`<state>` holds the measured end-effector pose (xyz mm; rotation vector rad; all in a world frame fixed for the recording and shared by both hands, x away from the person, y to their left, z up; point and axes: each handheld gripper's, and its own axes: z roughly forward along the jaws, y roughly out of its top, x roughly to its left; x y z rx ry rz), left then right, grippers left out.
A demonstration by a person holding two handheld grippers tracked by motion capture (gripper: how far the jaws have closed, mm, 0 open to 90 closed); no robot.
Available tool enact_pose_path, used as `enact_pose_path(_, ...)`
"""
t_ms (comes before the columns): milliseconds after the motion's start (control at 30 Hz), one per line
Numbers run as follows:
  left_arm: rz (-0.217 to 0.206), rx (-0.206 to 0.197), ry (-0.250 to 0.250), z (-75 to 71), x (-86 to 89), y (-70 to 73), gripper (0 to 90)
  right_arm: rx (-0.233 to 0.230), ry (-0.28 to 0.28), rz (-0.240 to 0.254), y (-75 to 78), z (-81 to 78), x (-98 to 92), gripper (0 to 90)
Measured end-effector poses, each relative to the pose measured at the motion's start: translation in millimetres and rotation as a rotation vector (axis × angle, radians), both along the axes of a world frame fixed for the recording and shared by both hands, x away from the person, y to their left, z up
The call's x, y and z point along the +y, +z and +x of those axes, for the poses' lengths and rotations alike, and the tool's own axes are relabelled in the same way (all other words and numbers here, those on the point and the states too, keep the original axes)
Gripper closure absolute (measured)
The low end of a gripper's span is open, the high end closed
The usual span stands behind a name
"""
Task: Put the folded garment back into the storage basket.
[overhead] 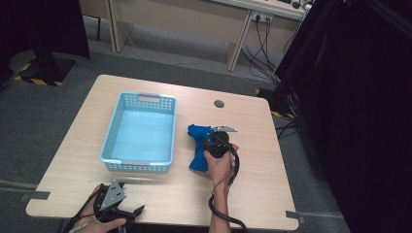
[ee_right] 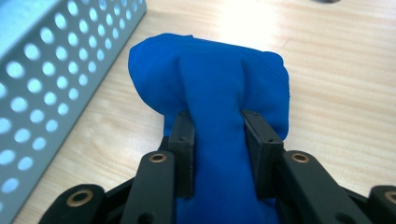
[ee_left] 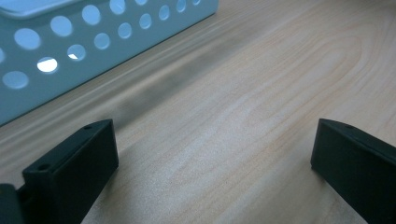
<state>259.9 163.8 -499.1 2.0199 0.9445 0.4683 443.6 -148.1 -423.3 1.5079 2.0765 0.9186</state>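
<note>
Right claw clenched on a bunched fold of the blue cloth; the fabric bulges up between the two black jaws and spills past their tips. In the high view the cloth sits just to the right of the light-blue basket, part of it gathered under the right claw, the rest trailing onto the tabletop.

Left claw released, jaws wide apart with bare wood between them. It rests by the basket's near wall, at the near left corner of the tabletop, as the high view shows.

Step in hand, as I read it: lift the cloth clear and carry it over into the basket, which looks empty.

Doing it well:
- Keep the pinch firm. The hold is on a single ridge of fabric, and soft cloth can slide out if the jaws ease.
- Raise it high enough that the hanging tail clears the basket's right rim. A dragging tail could catch the rim and shove or tip the light basket.
- Travel leftward over the rim, then lower toward the middle of the basket floor before letting go, so no corner drapes outside.
- The left claw is well placed to steady the basket's near wall if it shifts.
</note>
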Motion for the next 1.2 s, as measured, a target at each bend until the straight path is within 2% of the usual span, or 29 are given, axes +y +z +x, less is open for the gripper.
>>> enact_pose_path(367,0.000,0.000,0.000,0.0,0.0,0.0,0.0,-0.038,0.009,0.011,17.8,-1.6,4.0,68.5)
enact_pose_path(833,0.003,0.000,0.001,0.3,-0.2,0.3,0.0,-0.091,0.049,0.023,53.2,-2.3,24.7,68.5)
enact_pose_path(1200,0.002,0.001,-0.001,0.0,0.0,0.3,0.0,-0.099,0.081,0.002,75.7,-0.1,43.7,68.4)
